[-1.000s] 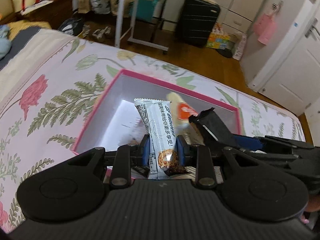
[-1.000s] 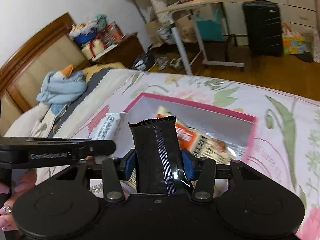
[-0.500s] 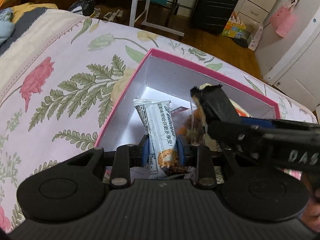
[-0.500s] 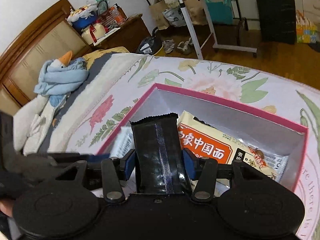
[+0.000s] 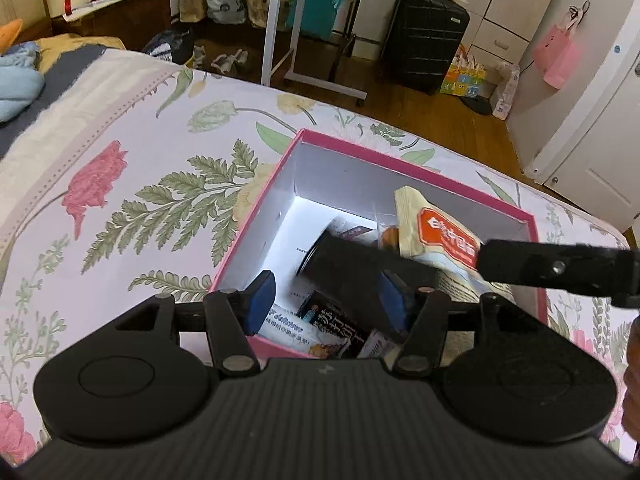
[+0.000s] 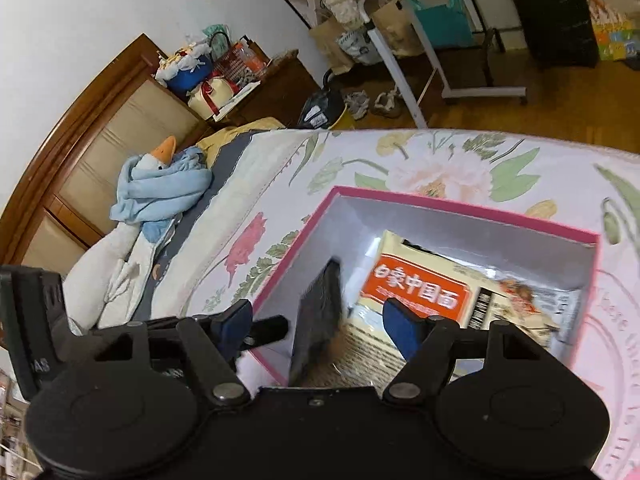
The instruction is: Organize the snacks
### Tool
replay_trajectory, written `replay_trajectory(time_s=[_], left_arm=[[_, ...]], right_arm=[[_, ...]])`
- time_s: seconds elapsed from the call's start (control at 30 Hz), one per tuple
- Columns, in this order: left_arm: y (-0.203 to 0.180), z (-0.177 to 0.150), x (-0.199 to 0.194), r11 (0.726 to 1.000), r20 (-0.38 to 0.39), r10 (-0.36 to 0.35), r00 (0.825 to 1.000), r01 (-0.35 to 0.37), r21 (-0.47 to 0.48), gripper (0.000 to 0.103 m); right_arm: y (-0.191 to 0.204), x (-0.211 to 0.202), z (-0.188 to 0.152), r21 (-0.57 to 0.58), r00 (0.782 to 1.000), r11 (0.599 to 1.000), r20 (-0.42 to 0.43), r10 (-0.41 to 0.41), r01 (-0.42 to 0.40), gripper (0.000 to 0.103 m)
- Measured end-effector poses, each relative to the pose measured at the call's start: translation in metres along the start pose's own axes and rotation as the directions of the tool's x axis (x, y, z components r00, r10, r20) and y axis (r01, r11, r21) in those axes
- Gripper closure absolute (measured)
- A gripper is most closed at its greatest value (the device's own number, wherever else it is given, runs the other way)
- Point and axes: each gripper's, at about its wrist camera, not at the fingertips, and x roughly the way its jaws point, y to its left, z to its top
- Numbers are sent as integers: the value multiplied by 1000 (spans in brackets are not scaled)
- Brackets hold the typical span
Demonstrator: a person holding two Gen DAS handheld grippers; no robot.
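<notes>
Left wrist: one pink box [image 5: 404, 165], two hand-held grippers

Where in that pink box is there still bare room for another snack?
The far left corner of the pink box shows bare white floor beside its left wall. The right side is crowded by the noodle packet, and the near edge holds the white wrapper, dark packets and black packet.

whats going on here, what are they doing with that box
A person with two handheld tongs is dropping snacks into the pink box on the floral bedspread. Both the left tongs and right tongs are open; a black packet is falling in beside the noodle packet.
</notes>
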Motion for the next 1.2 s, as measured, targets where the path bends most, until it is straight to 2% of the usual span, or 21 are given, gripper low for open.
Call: replay_trajectory(time_s=[0.27, 0.53, 0.9, 1.07, 1.2], left_arm=[[-18, -19, -38, 998, 19, -28, 999, 27, 50, 46], [-59, -34, -78, 989, 51, -81, 995, 74, 131, 45], [-116, -58, -115, 961, 49, -154, 987, 138, 241, 42], [-127, -69, -125, 956, 56, -188, 981, 170, 238, 40], [-140, -82, -129, 951, 61, -182, 981, 160, 263, 39]], right_arm=[[3, -54, -36, -98, 995, 992, 64, -76, 82, 26], [4, -105, -59, -140, 975, 973, 153, -164, 185, 26], [-12, -174, -97, -93, 934, 951, 239, -266, 295, 26], [-23, -190, -122, -57, 903, 930, 266, -337, 364, 27], [-28, -202, -138, -30, 882, 916, 285, -376, 400, 27]])
